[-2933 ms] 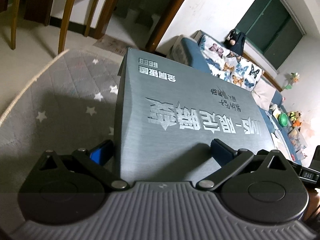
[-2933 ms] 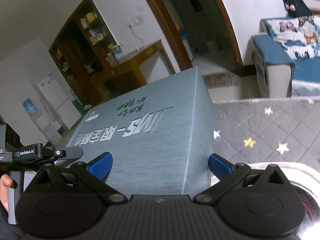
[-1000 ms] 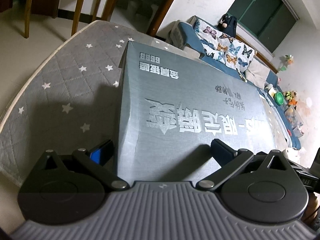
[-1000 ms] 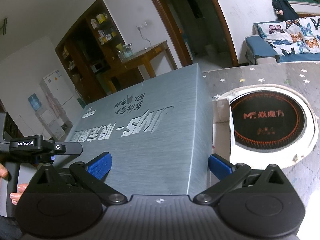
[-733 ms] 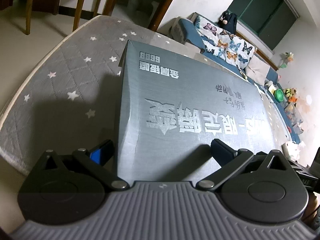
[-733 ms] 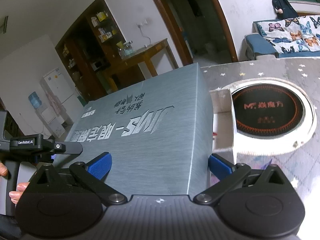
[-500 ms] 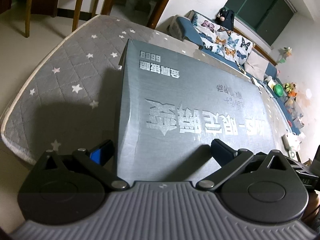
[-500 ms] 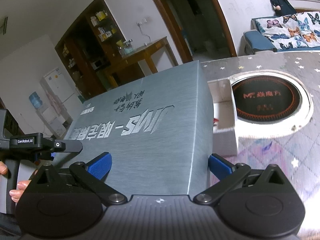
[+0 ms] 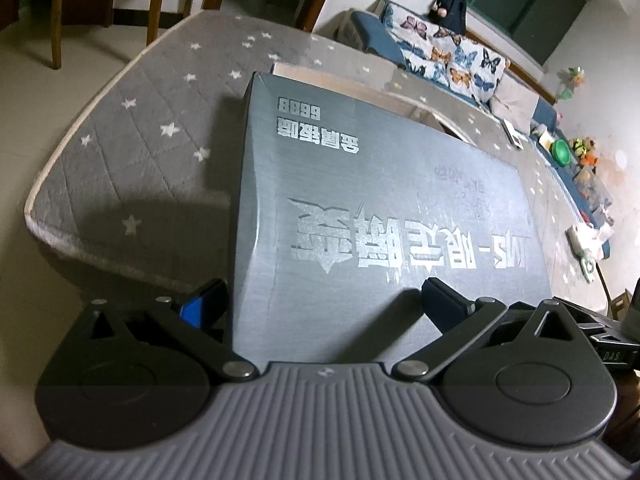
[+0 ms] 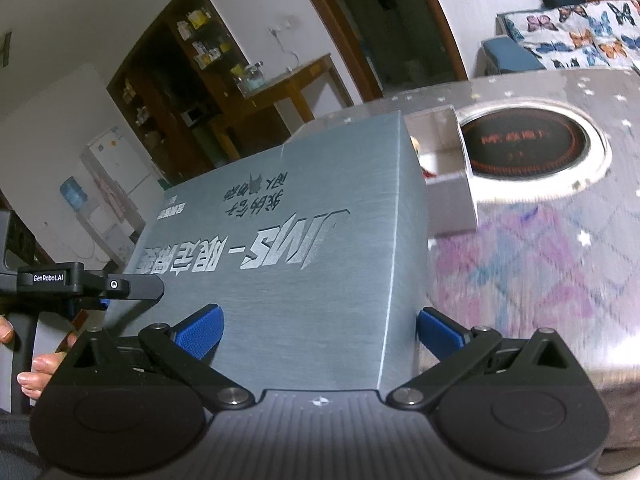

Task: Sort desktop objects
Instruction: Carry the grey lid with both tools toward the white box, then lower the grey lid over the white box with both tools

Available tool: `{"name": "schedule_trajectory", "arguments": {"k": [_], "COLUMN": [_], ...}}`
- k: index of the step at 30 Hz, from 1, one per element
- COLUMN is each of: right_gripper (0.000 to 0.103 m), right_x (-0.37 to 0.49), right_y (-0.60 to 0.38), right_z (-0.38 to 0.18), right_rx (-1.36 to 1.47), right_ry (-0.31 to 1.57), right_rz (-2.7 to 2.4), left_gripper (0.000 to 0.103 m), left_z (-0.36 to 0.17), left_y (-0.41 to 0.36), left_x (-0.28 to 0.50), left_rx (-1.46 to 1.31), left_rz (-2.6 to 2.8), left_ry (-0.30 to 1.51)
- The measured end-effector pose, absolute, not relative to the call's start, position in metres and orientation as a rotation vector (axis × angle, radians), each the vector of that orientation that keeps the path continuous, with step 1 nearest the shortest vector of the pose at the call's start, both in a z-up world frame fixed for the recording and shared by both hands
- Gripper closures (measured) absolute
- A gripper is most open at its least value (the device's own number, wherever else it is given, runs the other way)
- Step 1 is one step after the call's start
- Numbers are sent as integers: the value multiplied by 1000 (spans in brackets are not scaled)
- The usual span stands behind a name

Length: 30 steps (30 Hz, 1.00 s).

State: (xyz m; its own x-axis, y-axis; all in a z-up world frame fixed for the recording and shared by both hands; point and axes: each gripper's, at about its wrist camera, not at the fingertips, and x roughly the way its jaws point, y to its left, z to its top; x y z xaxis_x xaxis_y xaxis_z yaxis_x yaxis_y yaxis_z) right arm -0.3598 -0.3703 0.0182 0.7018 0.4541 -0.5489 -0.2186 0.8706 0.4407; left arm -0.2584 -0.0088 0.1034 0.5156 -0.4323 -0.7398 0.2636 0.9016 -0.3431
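Observation:
A large flat grey box (image 9: pixel 380 184) with silver lettering fills both views and hangs above the table. My left gripper (image 9: pixel 320 304) is shut on its near end: one blue pad sits against the left side wall and the other finger lies on the top face. My right gripper (image 10: pixel 320 332) is shut on the same grey box (image 10: pixel 304 248), mirrored, at its other near corner. An open white box (image 10: pixel 452 200) sits on the table just past the grey box's far right edge, partly hidden by it.
The table wears a grey quilted cloth with stars (image 9: pixel 140 152). A round black cooktop in a white ring (image 10: pixel 524 148) sits beside the white box. A butterfly-print sofa (image 9: pixel 452 56) stands beyond. A person's hand (image 10: pixel 36 368) holds the left gripper's handle.
Both grippers have carried the grey box further over the table. The white box and round cooktop came into view and now lie close to the grey box's far edge.

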Motion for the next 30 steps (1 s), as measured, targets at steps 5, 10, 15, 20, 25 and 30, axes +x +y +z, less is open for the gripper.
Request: {"name": "schedule_trajectory", "arguments": {"k": [5, 10, 15, 20, 25, 30], "right_gripper": [0, 0, 0, 0, 0, 0], "right_x": [-361, -359, -356, -351, -349, -346], "right_y": [-372, -375, -377, -377, -378, -377], "right_z": [10, 3, -4, -13, -17, -18], "right_rx": [368, 375, 382, 396, 402, 399], "right_ry": [731, 762, 792, 817, 835, 848], "right_rz": [374, 365, 357, 351, 343, 339], "left_gripper": [0, 0, 0, 0, 0, 0], "left_z": [92, 80, 71, 66, 62, 58], "left_y": [-12, -10, -11, -14, -16, -16], "left_x": [-253, -245, -240, -237, -234, -230], "left_rx": [-196, -215, -225, -217, -224, -237], "left_rz": [-423, -419, -411, -408, -402, -395], "left_ry": [988, 1037, 1074, 1093, 1118, 1150]}}
